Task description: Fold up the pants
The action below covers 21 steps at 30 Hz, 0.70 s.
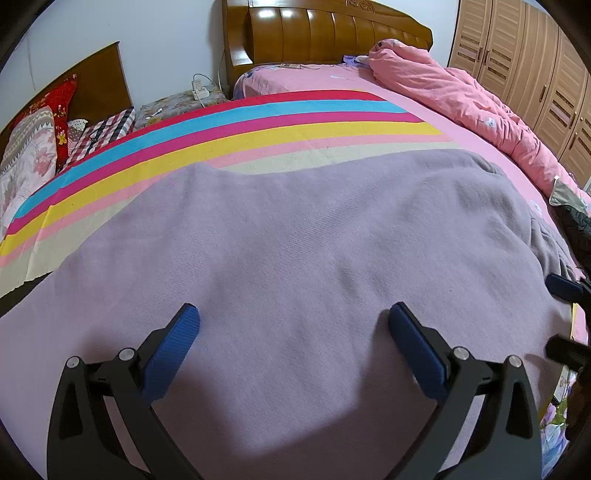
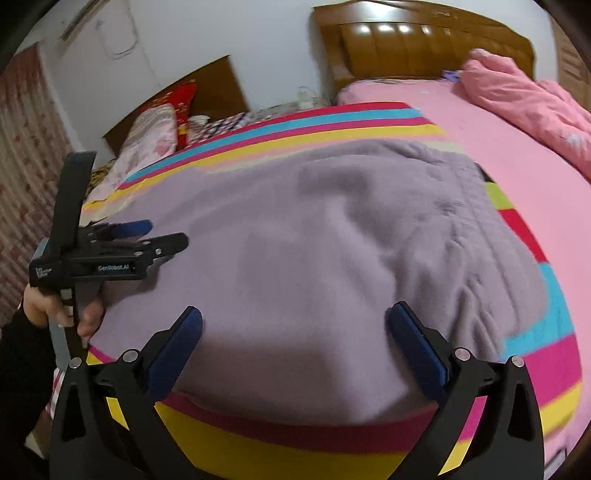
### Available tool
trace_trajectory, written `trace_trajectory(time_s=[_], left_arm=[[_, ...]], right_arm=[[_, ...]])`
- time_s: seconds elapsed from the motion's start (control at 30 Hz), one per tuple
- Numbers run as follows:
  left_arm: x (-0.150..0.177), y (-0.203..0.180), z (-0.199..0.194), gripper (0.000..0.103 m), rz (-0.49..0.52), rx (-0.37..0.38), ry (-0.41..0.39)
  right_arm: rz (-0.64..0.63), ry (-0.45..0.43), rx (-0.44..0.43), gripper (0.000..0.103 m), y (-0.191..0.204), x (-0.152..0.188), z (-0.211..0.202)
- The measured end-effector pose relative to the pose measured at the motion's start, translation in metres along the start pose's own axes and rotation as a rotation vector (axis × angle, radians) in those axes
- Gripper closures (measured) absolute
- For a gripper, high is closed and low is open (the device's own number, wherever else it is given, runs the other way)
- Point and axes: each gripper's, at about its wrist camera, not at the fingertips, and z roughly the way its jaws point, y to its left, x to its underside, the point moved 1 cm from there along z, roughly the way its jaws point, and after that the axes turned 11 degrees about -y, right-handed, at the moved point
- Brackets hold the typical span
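Bedroom, bed [image 1: 461, 122] as work area. Left tongs [image 1: 293, 323] wide apart, nothing gripped, over the lilac pants [image 1: 295, 240]. Right tongs [image 2: 293, 325] also wide, nothing held, above the pants' near edge. Pants lie spread flat on a striped blanket [image 1: 229, 125]. Farther back: pink quilt [image 1: 461, 96], wooden headboard [image 1: 325, 33].

Blurred pants [image 2: 332, 240], waistband folds indistinct.

Open room lies above the flat pants [image 1: 295, 258]; a heaped pink quilt [image 1: 461, 99] blocks the bed's right side.
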Motion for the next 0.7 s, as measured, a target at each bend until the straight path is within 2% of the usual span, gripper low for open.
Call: trace_trajectory(time_s=[0.1,0.17,0.23,0.33,0.37,0.4,0.47,0.6,0.63,0.7], left_arm=[[-0.001,-0.001,0.000,0.001,-0.001,0.001,0.000],[-0.001,0.000,0.000,0.001,-0.001,0.002,0.000],[-0.001,0.000,0.000,0.001,-0.007,0.008,-0.002],[-0.002,0.006,-0.010,0.002,-0.029,0.010,-0.004],[-0.003,0.013,-0.023,0.002,-0.030,-0.010,-0.036],[-0.003,0.023,-0.043,0.002,-0.043,-0.012,-0.097],[0.002,0.049,-0.073,0.002,-0.084,-0.021,-0.158],[0.031,0.120,-0.118,0.002,-0.217,-0.133,-0.156],[0.042,0.137,-0.127,0.002,-0.256,-0.151,-0.150],[0.071,0.171,-0.148,0.002,-0.330,-0.226,-0.126]], right_arm=[[0.045,-0.047,0.008,0.005,0.004,-0.005,-0.016],[0.041,-0.063,-0.041,0.005,0.009,-0.002,-0.019],[0.055,-0.009,-0.093,0.004,0.012,0.008,-0.009],[-0.004,-0.011,-0.061,0.005,0.016,0.017,-0.006],[0.010,-0.006,-0.056,0.005,0.014,0.017,-0.008],[0.031,-0.002,-0.056,0.005,0.011,0.016,-0.011],[0.048,0.004,-0.053,0.005,0.008,0.014,-0.016],[-0.023,-0.005,0.092,0.005,0.030,0.010,-0.019],[-0.033,-0.022,0.088,0.005,0.040,0.008,-0.020],[-0.069,-0.053,0.021,0.005,0.070,0.003,-0.016]])
